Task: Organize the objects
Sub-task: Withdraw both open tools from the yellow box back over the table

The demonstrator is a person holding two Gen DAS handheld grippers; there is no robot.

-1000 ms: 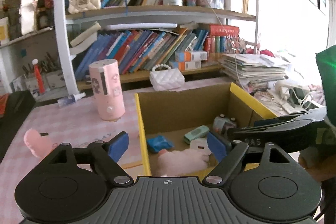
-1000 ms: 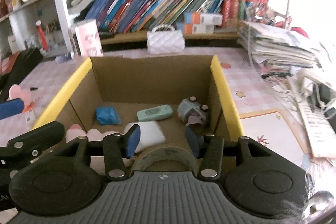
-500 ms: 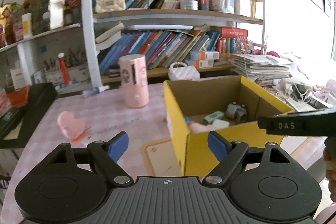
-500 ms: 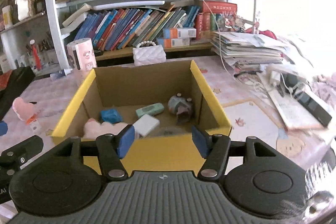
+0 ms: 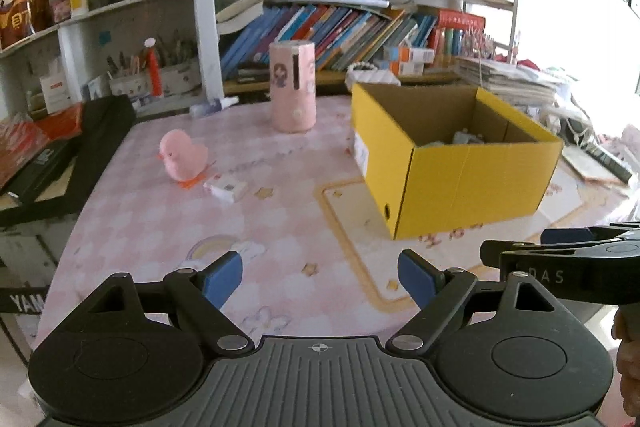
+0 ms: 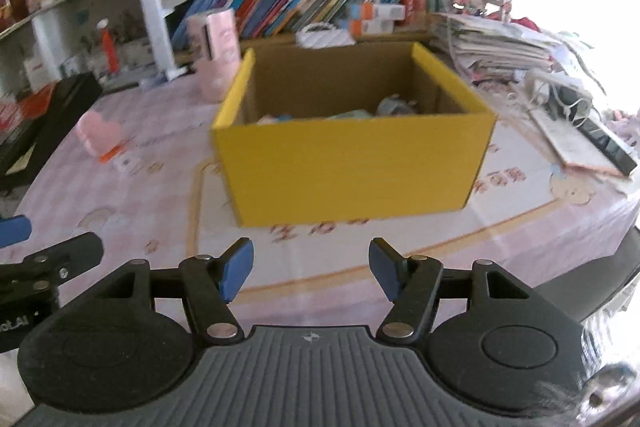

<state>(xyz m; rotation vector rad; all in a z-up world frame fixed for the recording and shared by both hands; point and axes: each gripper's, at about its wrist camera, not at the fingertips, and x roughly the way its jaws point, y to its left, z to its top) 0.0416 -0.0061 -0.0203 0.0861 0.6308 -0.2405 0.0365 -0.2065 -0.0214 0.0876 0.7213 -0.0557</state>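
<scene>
A yellow cardboard box (image 5: pixel 472 175) (image 6: pixel 356 175) stands on the pink table, with several small items barely showing over its rim. A pink duck toy (image 5: pixel 181 155) (image 6: pixel 98 135) sits left of it beside a small white card box (image 5: pixel 226 188). A tall pink cylinder (image 5: pixel 293 91) (image 6: pixel 216 53) stands behind. My left gripper (image 5: pixel 320 277) hangs open and empty over the table's near edge. My right gripper (image 6: pixel 311 269) is empty too, its jaws opening, in front of the box and well short of it.
Bookshelves (image 5: pixel 340 27) packed with books line the back. A black case (image 5: pixel 72 155) lies at the table's left edge. Stacked papers (image 6: pixel 496 47) and cables (image 6: pixel 568 99) crowd the right side. A white quilted purse (image 6: pixel 325 35) sits behind the box.
Both grippers drew back from over the box toward the table's near edge. The box, once seen from above, now shows its front wall. The right jaws widened.
</scene>
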